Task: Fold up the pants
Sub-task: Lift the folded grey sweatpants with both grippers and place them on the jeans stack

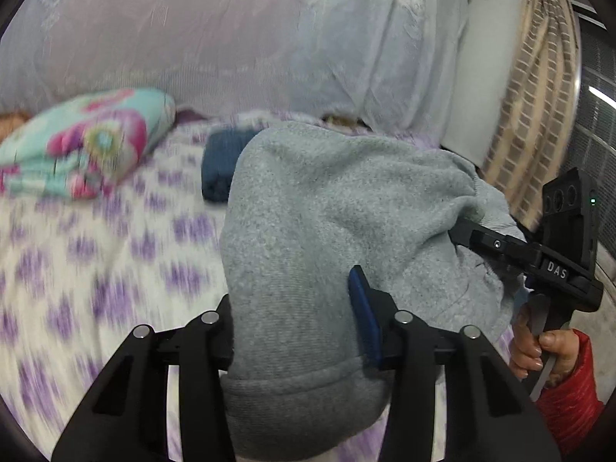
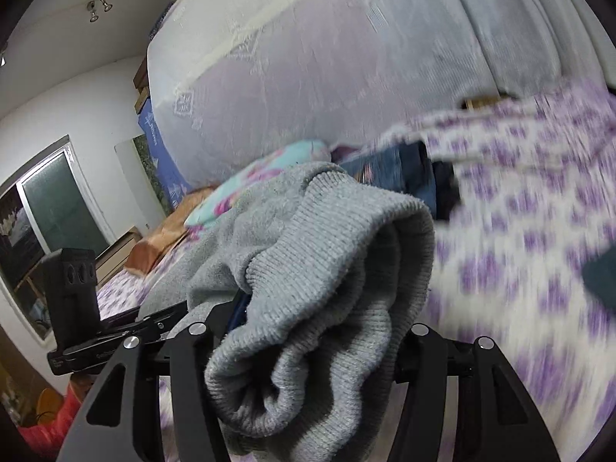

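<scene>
Grey fleece pants hang between both grippers above a bed. My left gripper is shut on one ribbed edge of the pants, which fills the space between its fingers. My right gripper is shut on the bunched ribbed cuff of the pants. The right gripper also shows in the left wrist view, biting into the cloth at the right. The left gripper's body shows in the right wrist view at the left. The fingertips are hidden by cloth.
The bed has a white sheet with purple marks. A floral turquoise pillow and a folded dark blue garment lie behind the pants. A pale covered mattress leans behind. A striped curtain hangs at right.
</scene>
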`<act>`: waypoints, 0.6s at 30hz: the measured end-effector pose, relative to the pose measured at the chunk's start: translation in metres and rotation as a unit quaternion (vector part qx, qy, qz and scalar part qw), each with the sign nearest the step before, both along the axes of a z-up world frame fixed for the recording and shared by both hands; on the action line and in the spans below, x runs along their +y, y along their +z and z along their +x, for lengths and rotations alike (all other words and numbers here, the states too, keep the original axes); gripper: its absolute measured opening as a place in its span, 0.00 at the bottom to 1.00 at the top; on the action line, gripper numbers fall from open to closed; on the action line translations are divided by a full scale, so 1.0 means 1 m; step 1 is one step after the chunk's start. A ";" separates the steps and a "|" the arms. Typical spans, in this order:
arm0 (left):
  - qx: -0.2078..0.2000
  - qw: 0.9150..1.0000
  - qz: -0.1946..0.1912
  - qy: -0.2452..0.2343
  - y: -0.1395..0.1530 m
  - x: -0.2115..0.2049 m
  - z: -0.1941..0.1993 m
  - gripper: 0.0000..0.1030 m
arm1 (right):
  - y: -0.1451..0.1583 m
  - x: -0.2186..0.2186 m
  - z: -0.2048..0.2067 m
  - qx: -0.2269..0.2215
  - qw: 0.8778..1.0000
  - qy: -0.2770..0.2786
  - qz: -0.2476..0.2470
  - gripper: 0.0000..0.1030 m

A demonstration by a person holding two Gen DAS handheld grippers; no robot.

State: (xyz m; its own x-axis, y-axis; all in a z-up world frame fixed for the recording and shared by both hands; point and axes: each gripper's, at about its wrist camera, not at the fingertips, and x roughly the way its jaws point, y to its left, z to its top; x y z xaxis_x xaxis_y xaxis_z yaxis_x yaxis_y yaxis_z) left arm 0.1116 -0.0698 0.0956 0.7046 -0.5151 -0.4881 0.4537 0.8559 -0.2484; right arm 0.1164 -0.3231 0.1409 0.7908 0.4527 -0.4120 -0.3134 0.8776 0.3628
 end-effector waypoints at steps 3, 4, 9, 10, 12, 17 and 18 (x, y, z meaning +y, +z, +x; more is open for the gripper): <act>-0.014 1.000 0.000 0.021 0.028 -0.008 0.059 0.43 | 0.030 -0.001 0.065 -0.018 1.000 -0.005 -0.014 0.56; -0.020 0.999 -0.003 0.031 0.039 -0.010 0.083 0.43 | 0.040 -0.001 0.093 -0.027 0.999 -0.007 -0.018 0.56; -0.057 0.995 0.004 0.078 0.071 -0.025 0.186 0.44 | 0.064 -0.002 0.207 -0.052 0.998 -0.024 -0.037 0.56; -0.052 0.995 0.012 0.084 0.069 -0.031 0.215 0.44 | 0.058 -0.005 0.236 -0.043 0.998 -0.031 -0.037 0.56; -0.034 0.995 0.012 0.090 0.056 -0.035 0.249 0.46 | 0.038 -0.013 0.278 -0.015 0.998 -0.042 -0.037 0.58; 0.026 0.992 0.045 0.116 -0.035 -0.050 0.315 0.70 | -0.072 -0.045 0.350 0.103 0.990 -0.098 0.000 0.91; -0.001 0.990 0.040 0.137 -0.043 -0.047 0.312 0.87 | -0.081 -0.056 0.354 0.111 0.988 -0.092 0.047 0.95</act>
